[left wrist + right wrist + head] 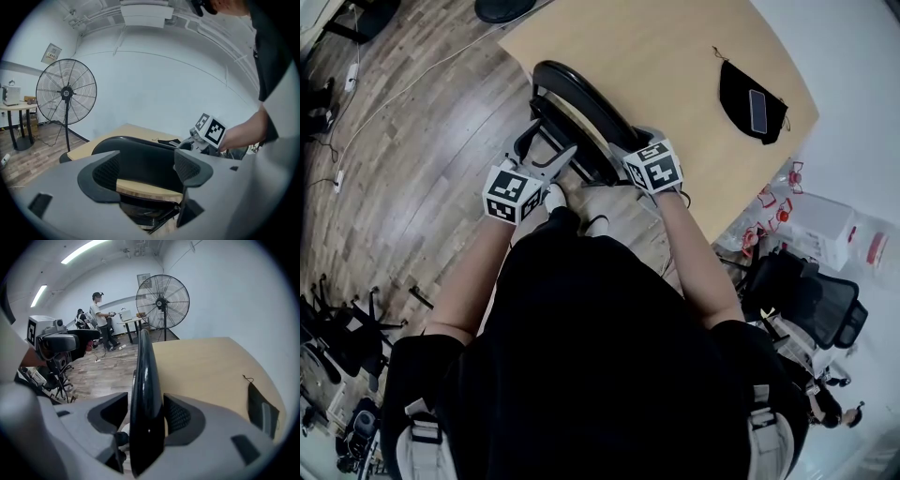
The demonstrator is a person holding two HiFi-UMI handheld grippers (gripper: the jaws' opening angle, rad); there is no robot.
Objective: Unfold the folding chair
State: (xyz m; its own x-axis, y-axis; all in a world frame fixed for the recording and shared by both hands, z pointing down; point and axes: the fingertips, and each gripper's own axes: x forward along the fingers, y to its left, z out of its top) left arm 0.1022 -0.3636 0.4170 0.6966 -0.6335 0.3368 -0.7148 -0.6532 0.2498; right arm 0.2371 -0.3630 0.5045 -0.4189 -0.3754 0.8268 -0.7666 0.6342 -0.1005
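The folded black folding chair (581, 103) stands on the wood floor and leans against the edge of a light wooden table (666, 84). My right gripper (621, 155) comes down on its curved upper rim (145, 394). That rim fills the gap between the pads, and the right gripper (146, 418) is shut on it. My left gripper (555, 167) is at the chair's left side with its jaws wide apart. In the left gripper view the left gripper (146, 171) frames the chair's black panel (140, 159), which lies just beyond the pads, untouched.
A black pouch with a phone on it (753, 101) lies on the table. A black office chair (811, 300) and boxes stand to the right. A large pedestal fan (162, 301) and a person (101, 319) are far off. Cables (356, 112) run over the floor on the left.
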